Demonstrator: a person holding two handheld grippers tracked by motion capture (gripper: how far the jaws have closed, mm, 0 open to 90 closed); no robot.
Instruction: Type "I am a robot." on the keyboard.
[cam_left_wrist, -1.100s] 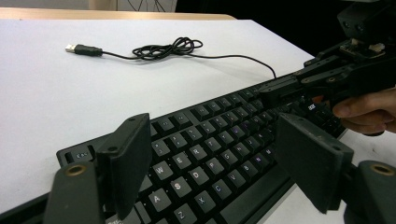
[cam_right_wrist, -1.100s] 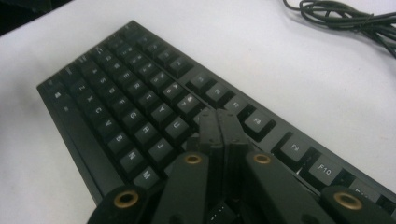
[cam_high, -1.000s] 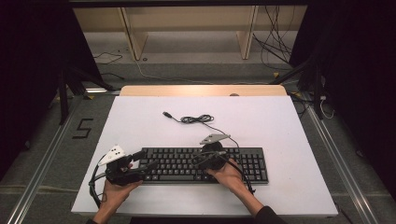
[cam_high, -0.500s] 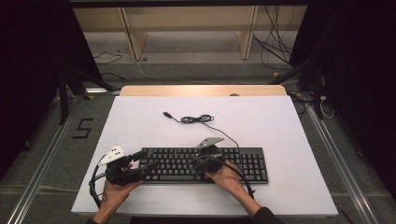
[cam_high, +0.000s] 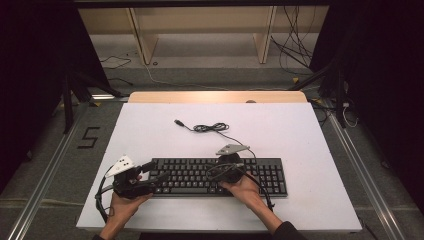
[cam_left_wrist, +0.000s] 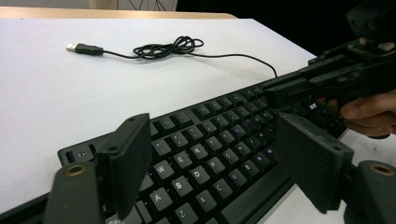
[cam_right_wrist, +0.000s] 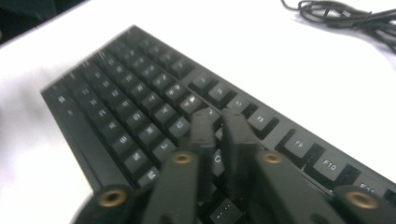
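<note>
A black keyboard (cam_high: 220, 176) lies flat near the table's front edge. Its cable (cam_high: 210, 128) runs back to a small coil and a loose USB plug (cam_high: 177, 122). My left gripper (cam_high: 156, 172) hovers over the keyboard's left end, jaws wide open, with the letter keys (cam_left_wrist: 210, 140) below the gap and nothing gripped. My right gripper (cam_high: 214, 172) is low over the middle keys. Its jaws (cam_right_wrist: 218, 114) have just been opening and stand a narrow slit apart with nothing between them. In the left gripper view the right gripper (cam_left_wrist: 280, 88) points across the keyboard, with the hand behind it.
The white table (cam_high: 150, 130) has a wooden strip (cam_high: 215, 96) along its far edge. Beyond it stand shelf legs, with loose floor cables (cam_high: 295, 55). Dark curtains hang at both sides.
The right gripper has shifted slightly over the middle of the keyboard, and its grey plate has tilted a little. The left hand and the keyboard have stayed put.
</note>
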